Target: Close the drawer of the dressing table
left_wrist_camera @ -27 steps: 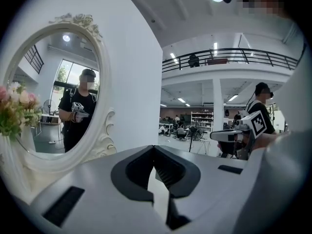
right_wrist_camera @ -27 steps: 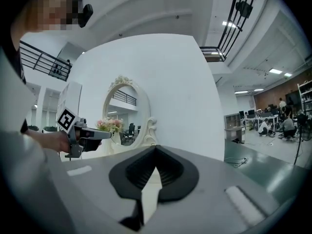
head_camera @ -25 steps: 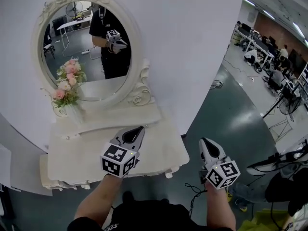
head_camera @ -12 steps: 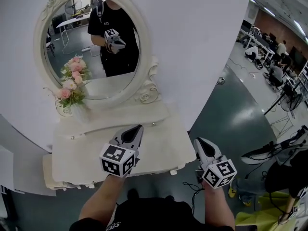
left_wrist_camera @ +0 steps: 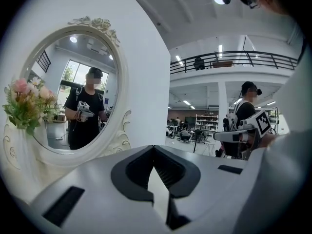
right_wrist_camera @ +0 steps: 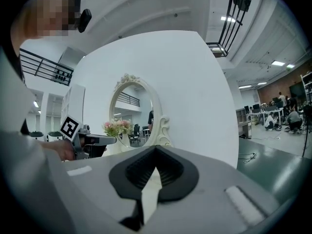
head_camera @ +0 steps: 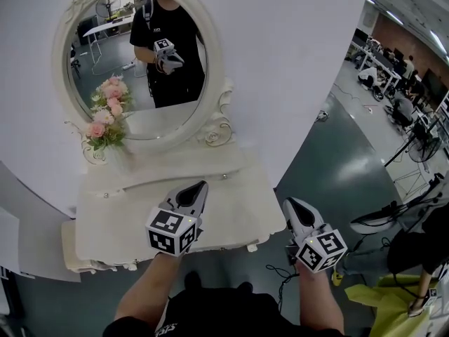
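Dressing table (head_camera: 235,206), long axis left-right, front facing the person, left gripper (head_camera: 203,187), right gripper (head_camera: 289,204), jaws clenched empty.

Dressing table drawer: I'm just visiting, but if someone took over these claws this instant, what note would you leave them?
Left claw: shut, empty, above the tabletop.
Right claw: shut, empty, beyond the table's right edge, over the floor.
Drawer: what juts out under the tabletop's front left looks like it, open; neither claw touches it.
Done: nothing visible. Left: push it shut.
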A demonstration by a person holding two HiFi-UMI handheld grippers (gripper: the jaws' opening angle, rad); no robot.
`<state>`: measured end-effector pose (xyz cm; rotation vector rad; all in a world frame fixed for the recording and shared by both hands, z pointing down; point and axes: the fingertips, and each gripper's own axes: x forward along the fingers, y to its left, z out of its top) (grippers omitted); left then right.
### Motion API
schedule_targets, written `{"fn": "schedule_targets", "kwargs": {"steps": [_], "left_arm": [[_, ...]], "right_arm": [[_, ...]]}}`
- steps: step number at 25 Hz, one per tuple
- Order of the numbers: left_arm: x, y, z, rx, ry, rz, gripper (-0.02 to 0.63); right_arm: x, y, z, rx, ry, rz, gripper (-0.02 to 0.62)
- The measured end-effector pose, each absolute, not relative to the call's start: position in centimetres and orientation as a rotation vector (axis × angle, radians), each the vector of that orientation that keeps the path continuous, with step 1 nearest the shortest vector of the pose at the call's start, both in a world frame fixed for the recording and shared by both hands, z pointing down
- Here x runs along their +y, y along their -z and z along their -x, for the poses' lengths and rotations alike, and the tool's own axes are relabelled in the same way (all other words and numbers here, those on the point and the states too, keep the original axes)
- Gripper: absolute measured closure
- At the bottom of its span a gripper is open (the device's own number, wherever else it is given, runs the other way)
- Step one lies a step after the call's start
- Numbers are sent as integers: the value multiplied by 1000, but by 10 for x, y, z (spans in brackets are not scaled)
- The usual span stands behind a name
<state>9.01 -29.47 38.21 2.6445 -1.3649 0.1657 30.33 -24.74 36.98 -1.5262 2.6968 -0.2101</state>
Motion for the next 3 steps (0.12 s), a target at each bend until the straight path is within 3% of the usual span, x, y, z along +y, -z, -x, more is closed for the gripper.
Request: {"fn": "schedule_targets", "kwargs": {"steps": [3], "left_arm": [[-293, -380, -92, -1365, -164, -2646, 598]], "right_arm": [[-246, -370, -305, 2696, 213, 1527, 588]]}}
